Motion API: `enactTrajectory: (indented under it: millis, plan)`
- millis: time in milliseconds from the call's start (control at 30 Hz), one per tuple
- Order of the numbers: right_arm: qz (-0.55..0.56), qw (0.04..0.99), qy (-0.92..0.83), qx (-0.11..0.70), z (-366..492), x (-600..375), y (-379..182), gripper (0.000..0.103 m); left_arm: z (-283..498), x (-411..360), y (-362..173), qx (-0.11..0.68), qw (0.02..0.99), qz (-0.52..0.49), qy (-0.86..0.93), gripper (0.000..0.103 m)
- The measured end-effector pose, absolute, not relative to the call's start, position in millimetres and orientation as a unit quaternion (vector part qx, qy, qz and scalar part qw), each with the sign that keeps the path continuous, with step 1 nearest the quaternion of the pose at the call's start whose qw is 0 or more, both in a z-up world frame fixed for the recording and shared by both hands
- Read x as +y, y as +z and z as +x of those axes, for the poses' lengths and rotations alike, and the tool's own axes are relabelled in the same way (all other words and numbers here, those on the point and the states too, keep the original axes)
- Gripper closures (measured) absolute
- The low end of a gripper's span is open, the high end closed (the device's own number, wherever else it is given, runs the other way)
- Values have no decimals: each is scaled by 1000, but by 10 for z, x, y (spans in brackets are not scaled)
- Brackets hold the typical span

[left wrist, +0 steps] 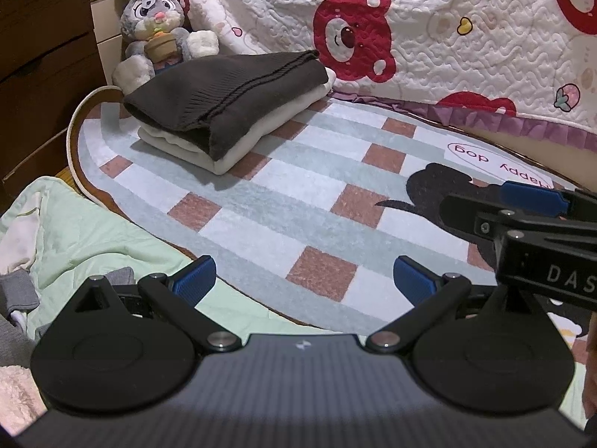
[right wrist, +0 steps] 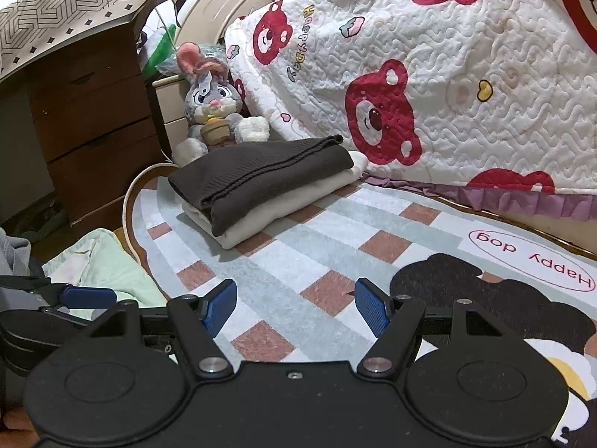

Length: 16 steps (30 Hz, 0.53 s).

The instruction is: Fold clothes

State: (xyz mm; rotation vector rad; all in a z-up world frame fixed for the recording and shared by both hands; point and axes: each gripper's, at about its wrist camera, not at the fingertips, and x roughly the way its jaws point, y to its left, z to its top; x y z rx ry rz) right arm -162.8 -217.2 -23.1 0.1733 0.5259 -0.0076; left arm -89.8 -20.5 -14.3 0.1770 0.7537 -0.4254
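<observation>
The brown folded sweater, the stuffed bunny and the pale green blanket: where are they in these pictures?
Brown folded sweater (left wrist: 231, 89): left wrist view, middle of its top face.
Stuffed bunny (right wrist: 211, 99): right wrist view, on its face.
Pale green blanket (left wrist: 97, 239): left wrist view, on its bare middle.

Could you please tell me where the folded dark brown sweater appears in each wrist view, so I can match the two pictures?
Left wrist view: the folded dark brown sweater lies upper left of centre, on top of a folded cream garment.
Right wrist view: the sweater sits just left of centre, again on the cream garment.
Shared landmark: the plush rabbit directly behind the stack in both views.
</observation>
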Motion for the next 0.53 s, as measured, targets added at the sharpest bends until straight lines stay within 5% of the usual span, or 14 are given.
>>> enactTrajectory:
  millis: [533]
  plan:
    - [86,960,-3,266,-1606,-2156,-236,28,-879,-173,-151,374,900,86,-209,0]
